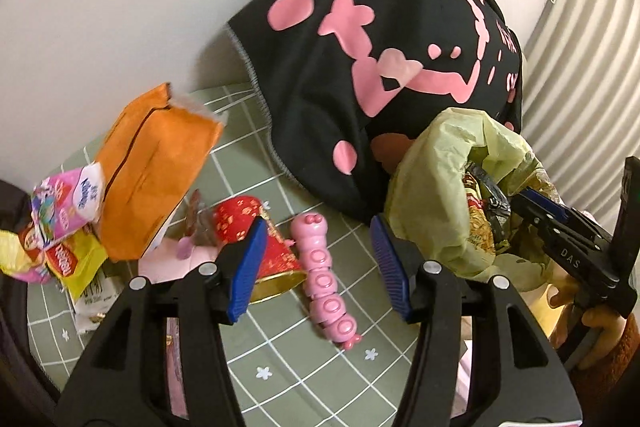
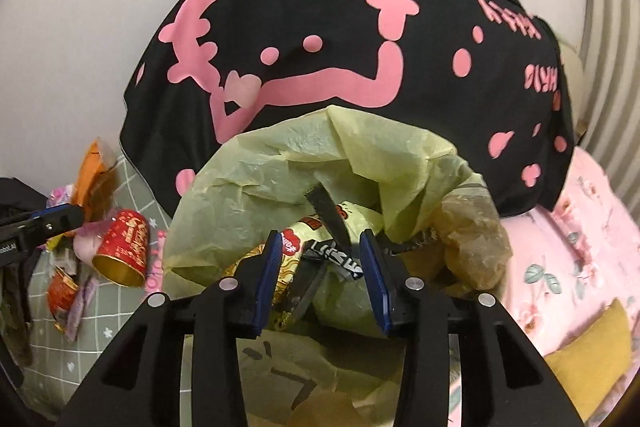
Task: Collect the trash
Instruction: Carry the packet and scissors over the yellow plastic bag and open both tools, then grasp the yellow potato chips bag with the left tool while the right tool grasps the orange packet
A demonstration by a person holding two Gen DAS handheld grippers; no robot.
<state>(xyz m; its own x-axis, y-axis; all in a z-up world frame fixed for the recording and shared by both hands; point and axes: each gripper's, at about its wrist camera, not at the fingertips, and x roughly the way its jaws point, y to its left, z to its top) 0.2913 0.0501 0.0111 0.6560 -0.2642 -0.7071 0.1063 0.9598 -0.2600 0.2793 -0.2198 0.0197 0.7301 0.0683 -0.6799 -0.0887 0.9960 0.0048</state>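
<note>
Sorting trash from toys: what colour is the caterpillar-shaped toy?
Pink caterpillar toy, clearest in the left wrist view.

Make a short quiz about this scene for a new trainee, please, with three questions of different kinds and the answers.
1. True or false: the red cup stands upright on the green mat.
2. Multiple choice: the pink caterpillar toy lies A) inside the yellow-green trash bag; B) on the mat beside the red cup; C) on top of the orange packet.
3. Short answer: over what does the right gripper hang, and are its jaws shut on anything?

Key
1. False: it lies on its side.
2. B.
3. Over the bag's open mouth, above wrappers; its jaws are apart and press on nothing.
</note>
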